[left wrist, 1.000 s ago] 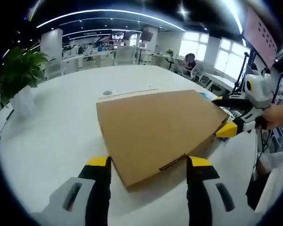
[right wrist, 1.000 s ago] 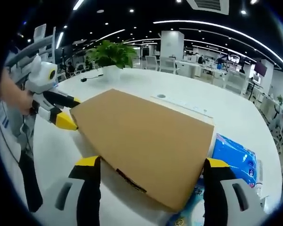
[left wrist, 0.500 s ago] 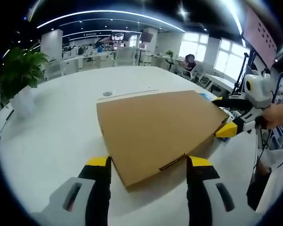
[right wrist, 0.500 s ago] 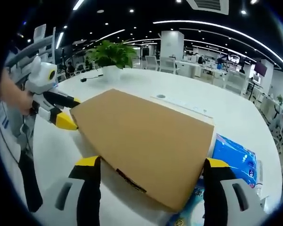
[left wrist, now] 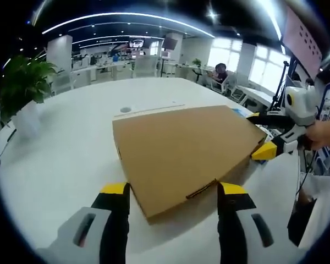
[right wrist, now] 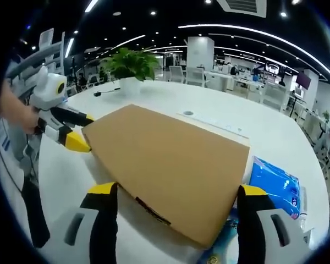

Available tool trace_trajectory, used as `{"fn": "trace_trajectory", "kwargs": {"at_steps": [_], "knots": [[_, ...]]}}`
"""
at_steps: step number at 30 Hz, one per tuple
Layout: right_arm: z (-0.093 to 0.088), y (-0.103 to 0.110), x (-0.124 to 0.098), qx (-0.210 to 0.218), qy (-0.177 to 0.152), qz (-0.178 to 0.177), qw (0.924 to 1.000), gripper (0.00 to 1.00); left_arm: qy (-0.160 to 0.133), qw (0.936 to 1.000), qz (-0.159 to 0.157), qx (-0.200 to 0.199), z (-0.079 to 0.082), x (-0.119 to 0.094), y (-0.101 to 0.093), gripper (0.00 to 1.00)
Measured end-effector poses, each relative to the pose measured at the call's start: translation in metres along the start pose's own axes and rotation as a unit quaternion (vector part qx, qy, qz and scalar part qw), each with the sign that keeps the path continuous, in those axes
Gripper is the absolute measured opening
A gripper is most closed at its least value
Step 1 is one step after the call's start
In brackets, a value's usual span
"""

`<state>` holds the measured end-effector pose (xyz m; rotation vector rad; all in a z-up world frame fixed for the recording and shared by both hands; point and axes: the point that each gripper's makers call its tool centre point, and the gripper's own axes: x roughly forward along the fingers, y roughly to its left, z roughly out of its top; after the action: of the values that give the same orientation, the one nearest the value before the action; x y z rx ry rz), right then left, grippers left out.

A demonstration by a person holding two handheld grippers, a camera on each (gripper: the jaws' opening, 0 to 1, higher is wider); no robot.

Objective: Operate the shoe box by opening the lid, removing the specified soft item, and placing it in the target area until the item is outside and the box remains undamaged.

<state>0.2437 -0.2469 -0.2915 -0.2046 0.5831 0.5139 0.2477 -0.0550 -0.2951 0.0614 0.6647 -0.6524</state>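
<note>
A flat brown cardboard shoe box (left wrist: 181,151) lies on the white table (left wrist: 66,154) with its lid down. My left gripper (left wrist: 173,190) is open, and its yellow-tipped jaws straddle the box's near corner. In the right gripper view the same box (right wrist: 165,157) sits between the jaws of my open right gripper (right wrist: 177,191). Each gripper also appears in the other's view: the right gripper (left wrist: 258,135) open at the box's right corner, the left gripper (right wrist: 82,132) open at its left corner. A soft blue package (right wrist: 275,184) lies on the table beside the box.
A potted green plant (left wrist: 22,82) stands on the table's far side, also seen as the plant (right wrist: 132,63) behind the box. A person's hand (left wrist: 324,135) holds the right gripper. Desks, chairs and a seated person (left wrist: 221,71) fill the office beyond.
</note>
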Motion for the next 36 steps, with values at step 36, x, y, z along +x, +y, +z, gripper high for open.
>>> {"fn": "trace_trajectory", "kwargs": {"at_steps": [36], "knots": [[0.000, -0.001, -0.008, -0.027, 0.025, 0.002, 0.9993, 0.80, -0.014, 0.9992, -0.009, -0.037, 0.002, -0.019, 0.004, 0.63]]}}
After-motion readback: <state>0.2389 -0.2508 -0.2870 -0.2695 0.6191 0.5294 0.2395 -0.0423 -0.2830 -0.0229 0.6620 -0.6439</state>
